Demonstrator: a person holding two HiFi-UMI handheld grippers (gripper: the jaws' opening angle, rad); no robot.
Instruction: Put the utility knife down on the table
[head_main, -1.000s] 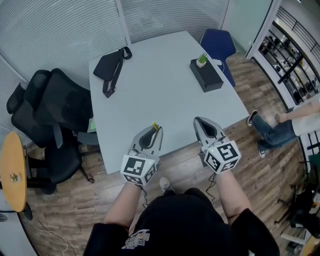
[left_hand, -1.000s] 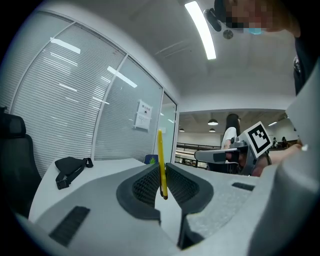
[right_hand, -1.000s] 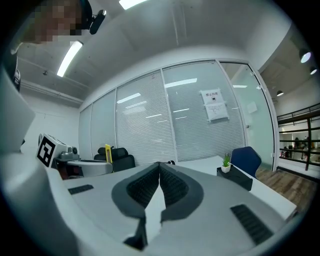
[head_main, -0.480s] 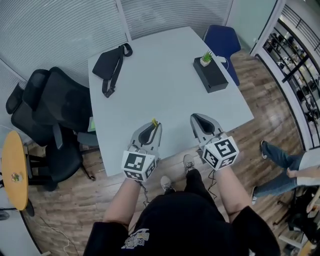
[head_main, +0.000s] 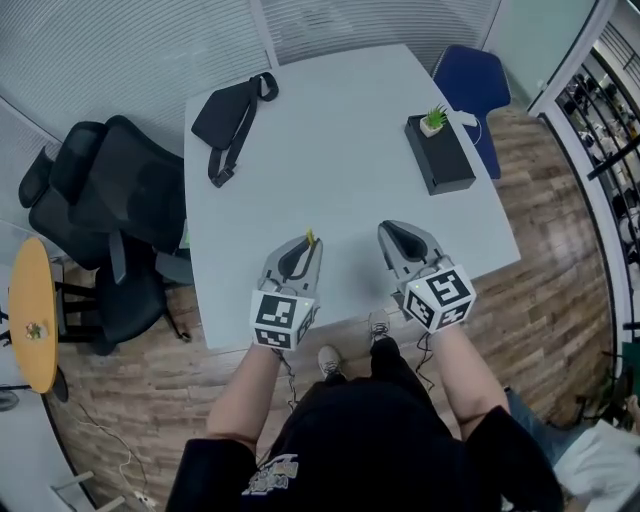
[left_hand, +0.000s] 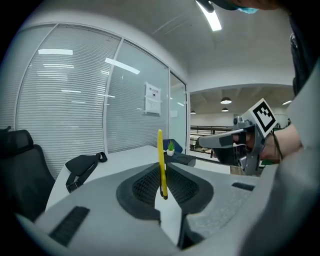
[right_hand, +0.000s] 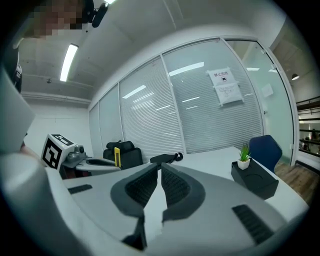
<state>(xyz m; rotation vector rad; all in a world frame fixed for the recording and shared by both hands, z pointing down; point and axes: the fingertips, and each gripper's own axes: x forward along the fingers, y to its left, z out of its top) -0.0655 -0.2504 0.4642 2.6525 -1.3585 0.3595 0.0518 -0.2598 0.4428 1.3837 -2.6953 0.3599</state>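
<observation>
A thin yellow utility knife (left_hand: 160, 161) stands upright between the jaws of my left gripper (left_hand: 162, 186), which is shut on it. In the head view its yellow tip (head_main: 310, 238) sticks out of the left gripper (head_main: 297, 258), held above the near edge of the grey table (head_main: 330, 170). My right gripper (head_main: 400, 243) hovers beside it, to the right, jaws together with nothing between them. The right gripper view shows its closed jaws (right_hand: 160, 184) and the knife (right_hand: 117, 156) in the other gripper at left.
A black sling bag (head_main: 232, 115) lies at the table's far left. A black box (head_main: 442, 156) with a small potted plant (head_main: 434, 119) sits at the far right. Black office chairs (head_main: 110, 210) stand left of the table, a blue chair (head_main: 478, 88) behind it.
Both grippers have come forward from the table's near edge to over the tabletop. A person walking at the right has gone out of view.
</observation>
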